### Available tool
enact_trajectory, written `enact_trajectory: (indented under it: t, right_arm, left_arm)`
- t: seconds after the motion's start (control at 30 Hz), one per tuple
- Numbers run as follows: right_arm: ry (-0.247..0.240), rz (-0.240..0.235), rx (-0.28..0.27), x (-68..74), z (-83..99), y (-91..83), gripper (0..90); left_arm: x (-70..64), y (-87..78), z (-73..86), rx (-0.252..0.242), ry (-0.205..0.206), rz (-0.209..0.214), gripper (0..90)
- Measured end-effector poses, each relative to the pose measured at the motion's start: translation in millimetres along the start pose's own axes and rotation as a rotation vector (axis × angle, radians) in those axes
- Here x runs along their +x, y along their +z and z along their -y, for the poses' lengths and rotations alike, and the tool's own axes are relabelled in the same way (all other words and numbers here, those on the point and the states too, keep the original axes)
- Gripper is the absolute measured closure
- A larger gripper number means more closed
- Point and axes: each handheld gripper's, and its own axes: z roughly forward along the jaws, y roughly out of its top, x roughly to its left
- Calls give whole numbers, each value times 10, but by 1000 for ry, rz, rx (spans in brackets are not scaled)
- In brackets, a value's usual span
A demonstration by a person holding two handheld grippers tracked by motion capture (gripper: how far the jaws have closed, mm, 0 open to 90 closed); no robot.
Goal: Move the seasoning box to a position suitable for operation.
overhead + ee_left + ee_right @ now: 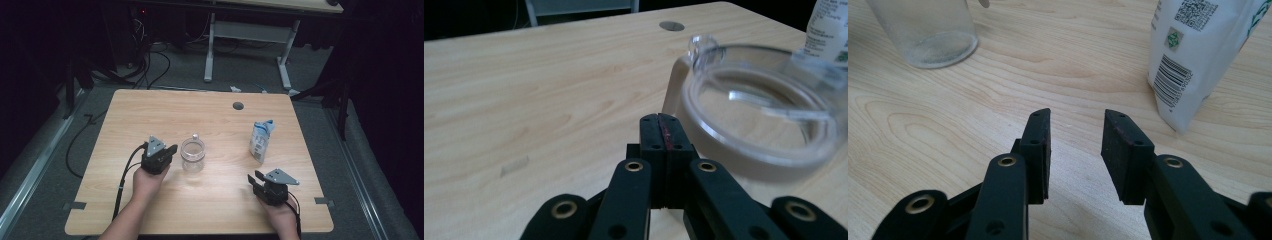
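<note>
2 grippers: left gripper (pixel 659 120) jaws pressed together beside jar (pixel 764 115); right gripper (pixel 1076 120) spread; pouch (pixel 1198 55) top cut off.

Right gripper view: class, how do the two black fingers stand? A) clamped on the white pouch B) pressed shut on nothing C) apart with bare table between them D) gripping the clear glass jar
C: the right gripper shows wooden table between its parted fingers.

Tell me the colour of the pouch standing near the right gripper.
The pouch is white with black barcode, QR code and small green marks; the right gripper view shows it best.
</note>
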Motion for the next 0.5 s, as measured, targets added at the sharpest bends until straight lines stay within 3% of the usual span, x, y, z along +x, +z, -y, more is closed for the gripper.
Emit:
enact_trajectory:
  t: [0.2, 0.5]
  right_arm:
    - [0, -3, 3, 9, -4, 31, 645]
    - [2, 1, 0, -6, -7, 20, 645]
  left_arm:
    - [58, 178, -127, 12, 5, -19, 900]
    - [20, 240, -68, 7, 3, 7, 900]
